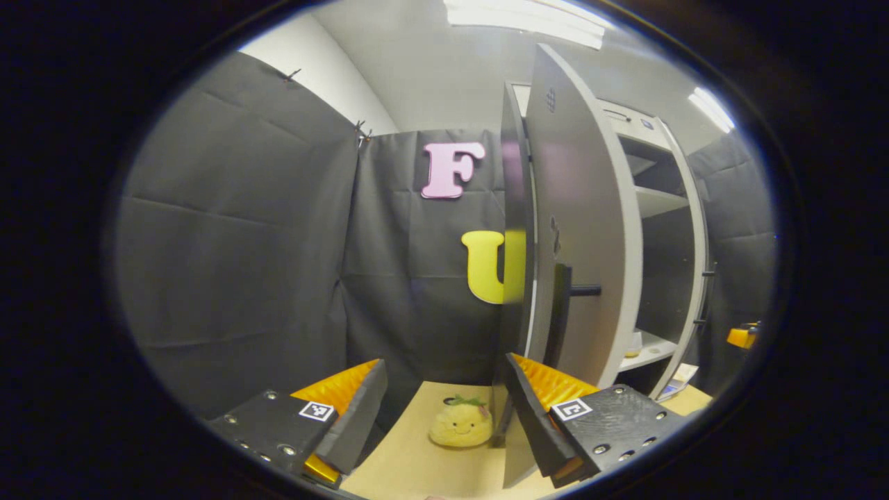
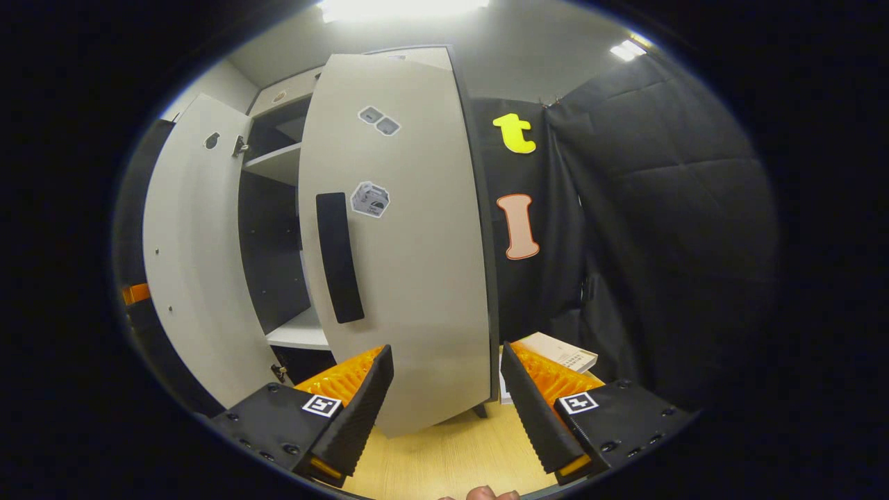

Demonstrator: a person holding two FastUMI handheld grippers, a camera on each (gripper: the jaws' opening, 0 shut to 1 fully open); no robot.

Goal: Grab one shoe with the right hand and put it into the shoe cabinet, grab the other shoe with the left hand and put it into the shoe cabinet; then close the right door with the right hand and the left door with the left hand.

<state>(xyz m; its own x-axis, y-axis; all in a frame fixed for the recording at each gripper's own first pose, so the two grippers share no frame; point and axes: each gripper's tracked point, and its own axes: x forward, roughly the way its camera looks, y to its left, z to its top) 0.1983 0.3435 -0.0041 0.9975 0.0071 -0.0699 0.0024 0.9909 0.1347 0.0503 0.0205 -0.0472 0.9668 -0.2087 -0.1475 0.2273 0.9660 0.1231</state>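
Step in hand, as judged: closing the doors. Both doors are seen ajar, and no shoe is held.

Right gripper view: right claw (image 2: 444, 396) spread open, empty, faced at the outer face of the right door (image 2: 410, 278); door's lower edge just ahead, at 12 o'clock. Black handle (image 2: 339, 257) at 11 o'clock. Left door (image 2: 191, 278) swung wide at 9 o'clock. Shelves (image 2: 298, 333) glimpsed between the doors; shoes cannot be made out there. A book (image 2: 559, 354) lies on the counter (image 2: 444, 458) at 1 o'clock.

Left gripper view: left claw (image 1: 444, 410) open, empty. Left door (image 1: 580, 243) is seen nearly edge-on at 1 o'clock. A yellow plush toy (image 1: 460, 425) sits on the counter between the fingers. A pale object, possibly a shoe, rests on the lower shelf (image 1: 649, 351) at 3 o'clock.

Next move, as judged: right door to be pushed shut on its outer face, then the left.
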